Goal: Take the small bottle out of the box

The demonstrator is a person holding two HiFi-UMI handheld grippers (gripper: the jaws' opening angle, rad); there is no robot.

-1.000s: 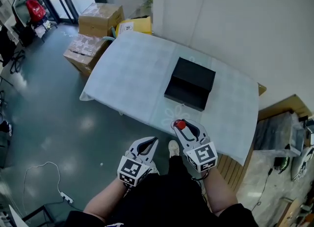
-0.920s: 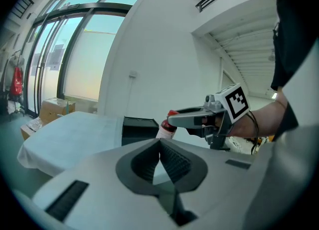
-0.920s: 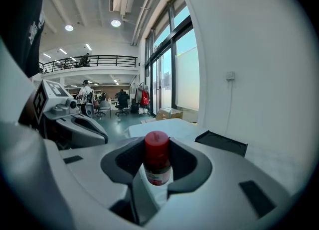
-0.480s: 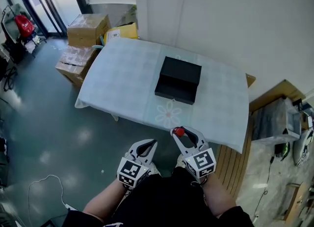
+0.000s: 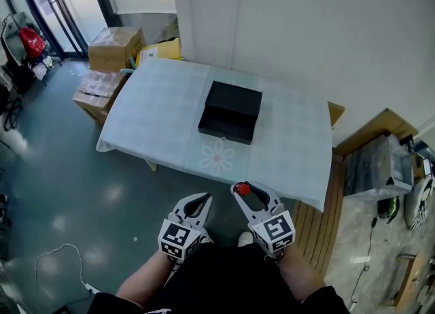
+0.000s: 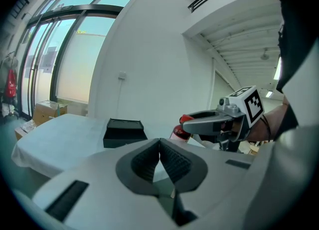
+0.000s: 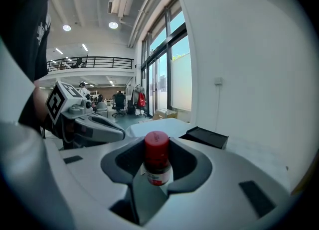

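Right gripper view: right hand-held gripper [image 7: 157,167] grips the small bottle [image 7: 156,150]; left hand-held gripper [image 6: 159,147] closed; box [image 7: 207,136] ahead.

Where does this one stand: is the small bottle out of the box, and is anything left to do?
Done: the small bottle, red-capped, is out of the black box and well clear of the table. In hand: the right gripper is clamped on it, while the left gripper is shut and empty. Left: perhaps setting the bottle down; otherwise the removal looks complete.
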